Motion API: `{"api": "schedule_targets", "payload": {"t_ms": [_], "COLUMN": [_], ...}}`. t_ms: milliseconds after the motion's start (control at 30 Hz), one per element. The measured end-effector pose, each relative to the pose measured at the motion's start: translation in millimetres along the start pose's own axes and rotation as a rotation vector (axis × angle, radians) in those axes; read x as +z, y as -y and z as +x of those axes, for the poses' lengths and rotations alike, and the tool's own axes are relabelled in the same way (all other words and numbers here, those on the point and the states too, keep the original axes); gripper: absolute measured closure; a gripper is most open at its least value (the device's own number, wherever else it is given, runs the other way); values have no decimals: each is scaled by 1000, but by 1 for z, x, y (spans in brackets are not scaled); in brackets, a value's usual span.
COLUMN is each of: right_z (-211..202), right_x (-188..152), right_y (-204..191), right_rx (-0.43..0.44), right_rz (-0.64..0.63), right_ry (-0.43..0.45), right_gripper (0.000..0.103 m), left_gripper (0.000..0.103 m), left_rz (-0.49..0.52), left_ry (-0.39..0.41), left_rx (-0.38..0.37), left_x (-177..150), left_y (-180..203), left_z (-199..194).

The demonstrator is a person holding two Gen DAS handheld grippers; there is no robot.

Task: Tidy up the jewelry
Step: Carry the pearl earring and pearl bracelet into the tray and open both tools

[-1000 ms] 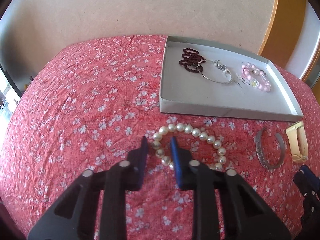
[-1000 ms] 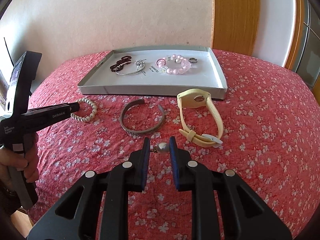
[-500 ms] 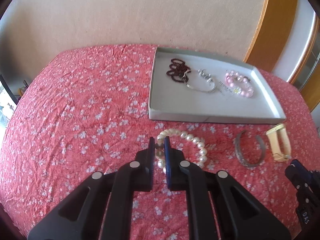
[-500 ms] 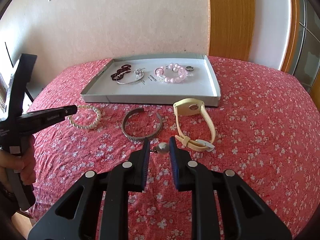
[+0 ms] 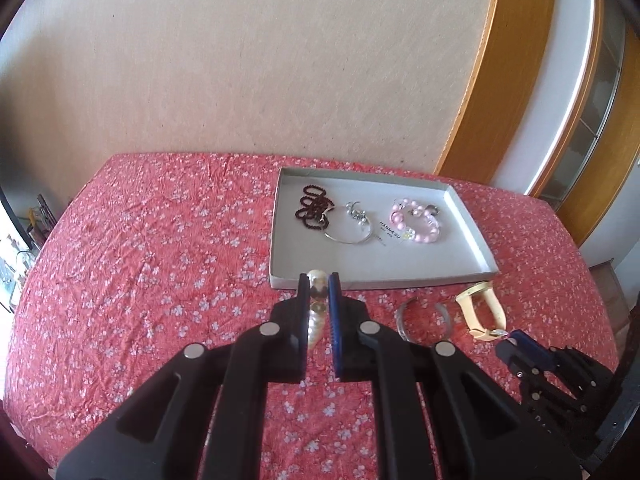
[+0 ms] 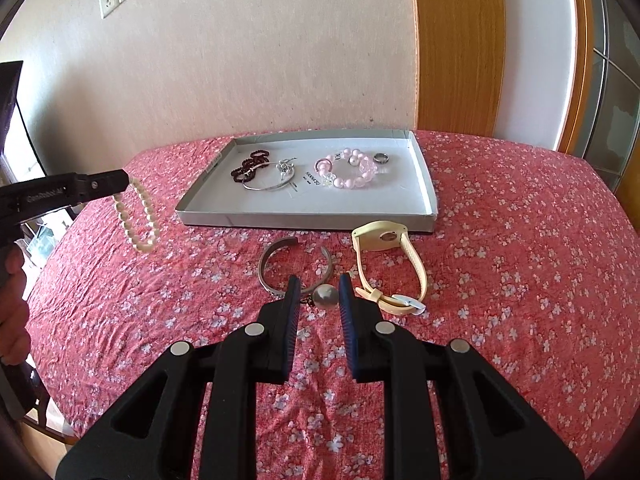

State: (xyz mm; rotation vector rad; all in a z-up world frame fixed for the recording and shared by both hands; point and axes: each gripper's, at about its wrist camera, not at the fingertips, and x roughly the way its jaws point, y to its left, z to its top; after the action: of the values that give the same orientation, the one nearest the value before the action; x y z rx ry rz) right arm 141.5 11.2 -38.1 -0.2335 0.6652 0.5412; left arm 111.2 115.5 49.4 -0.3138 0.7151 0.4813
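Note:
My left gripper is shut on a white pearl bracelet, which hangs clear of the red floral cloth. In the right wrist view the left gripper shows at the left with the pearl bracelet dangling below it, short of the grey tray. My right gripper is shut on a single pearl with a small dark fitting, held just above the cloth. The grey tray holds a dark bead bracelet, a silver bangle, a pink bead bracelet and a ring.
A grey cuff bangle and a pale yellow watch lie on the cloth in front of the tray. A person's hand grips the left tool at the table's left edge. A wall stands behind the table.
My left gripper closed on the pearl bracelet and lifted it off the cloth, toward the tray's front wall. The right gripper rose slightly, still holding the single pearl.

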Motion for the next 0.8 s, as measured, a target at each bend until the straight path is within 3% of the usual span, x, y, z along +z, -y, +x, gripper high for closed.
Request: {"api": "schedule_targets", "payload": {"t_ms": [800], "right_z": [-3], "right_x": [9], "right_y": [9], "right_rx": [-12], "right_rz": [10], "right_ry": [23], "right_gripper": [83], "left_gripper": [94], "left_rz": [16], "left_ry": [-4], "left_rx": [-40], "left_x": [-3], "left_y": [11], "left_z": [-5]}}
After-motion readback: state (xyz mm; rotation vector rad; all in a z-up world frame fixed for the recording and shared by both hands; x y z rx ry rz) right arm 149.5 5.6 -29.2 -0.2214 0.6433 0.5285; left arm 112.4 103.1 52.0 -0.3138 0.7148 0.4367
